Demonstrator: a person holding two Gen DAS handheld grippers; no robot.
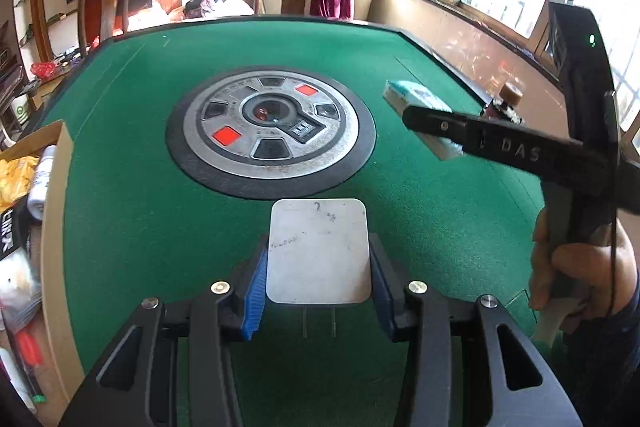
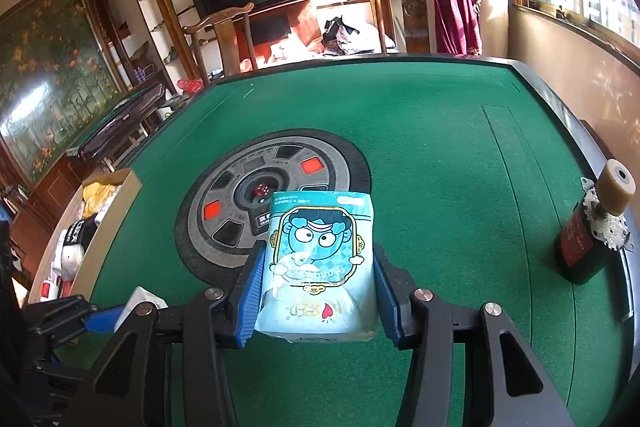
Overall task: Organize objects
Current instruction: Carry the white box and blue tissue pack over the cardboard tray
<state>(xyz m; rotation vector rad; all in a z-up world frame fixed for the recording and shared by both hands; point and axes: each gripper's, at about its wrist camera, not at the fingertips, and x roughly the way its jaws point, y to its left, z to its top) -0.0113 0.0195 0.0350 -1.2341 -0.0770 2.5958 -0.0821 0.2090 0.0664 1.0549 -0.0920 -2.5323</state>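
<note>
My left gripper (image 1: 318, 263) is shut on a white plug adapter (image 1: 318, 251) with two prongs pointing back at the camera, held above the green felt table (image 1: 140, 155). My right gripper (image 2: 316, 275) is shut on a light-blue tissue pack (image 2: 320, 263) printed with a cartoon face. In the left wrist view that tissue pack (image 1: 416, 107) and the right gripper (image 1: 428, 123) hang over the table's right side, with a hand (image 1: 576, 267) on the handle. In the right wrist view the adapter (image 2: 138, 305) shows at lower left in the left gripper (image 2: 120, 311).
A cardboard box (image 2: 116, 211) with several items stands at the table's left edge; the box (image 1: 52, 187) also shows in the left wrist view. A round grey dice console (image 1: 272, 131) fills the table's centre. A dark bottle (image 2: 588, 247) with a brown cap stands near the right edge. Wooden chairs (image 1: 106, 3) stand beyond the far edge.
</note>
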